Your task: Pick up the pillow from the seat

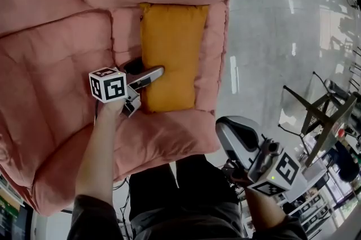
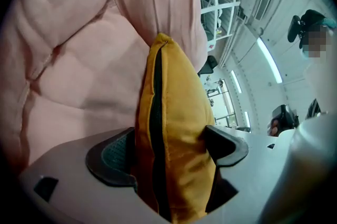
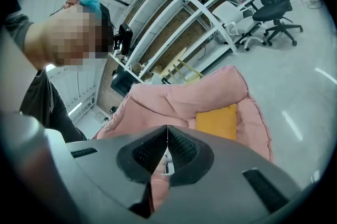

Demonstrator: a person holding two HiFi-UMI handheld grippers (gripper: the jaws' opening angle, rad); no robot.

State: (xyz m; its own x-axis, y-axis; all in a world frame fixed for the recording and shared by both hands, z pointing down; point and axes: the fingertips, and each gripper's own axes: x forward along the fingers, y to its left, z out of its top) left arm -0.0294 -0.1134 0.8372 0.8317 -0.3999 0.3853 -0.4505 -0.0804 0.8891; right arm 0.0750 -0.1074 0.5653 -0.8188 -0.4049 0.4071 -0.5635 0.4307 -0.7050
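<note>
- Nearest, at the lower right of the head view, the right gripper (image 3: 167, 138) hangs off the seat's front edge; its jaws are pressed together on nothing.
- Dark trouser legs (image 1: 169, 193) stand against the seat's (image 1: 56, 64) front rim at bottom centre.
- Left of centre, the left gripper (image 2: 171, 138) reaches over that rim. Its jaws stand wide and straddle the pillow's near left edge; one pad touches the fabric, but no squeeze shows.
- The pillow (image 1: 172, 55) lies flat in the seat's well at centre, its long side running away from the viewer and its far end against the backrest.
- Puffy pink rims close the well in: the front roll just below the pillow, the side roll touching its right edge, the backrest across the top. To the pillow's left the well is bare cushion.
- Right of the seat, shiny grey floor (image 1: 271, 52) lies open up to the top edge.
- Farther right, a metal stand (image 1: 321, 114) with crossed legs sits near the frame's edge.
- Farthest, in the right gripper view, white shelves (image 3: 195, 22) and an office chair (image 3: 268, 1) fill the upper right.
</note>
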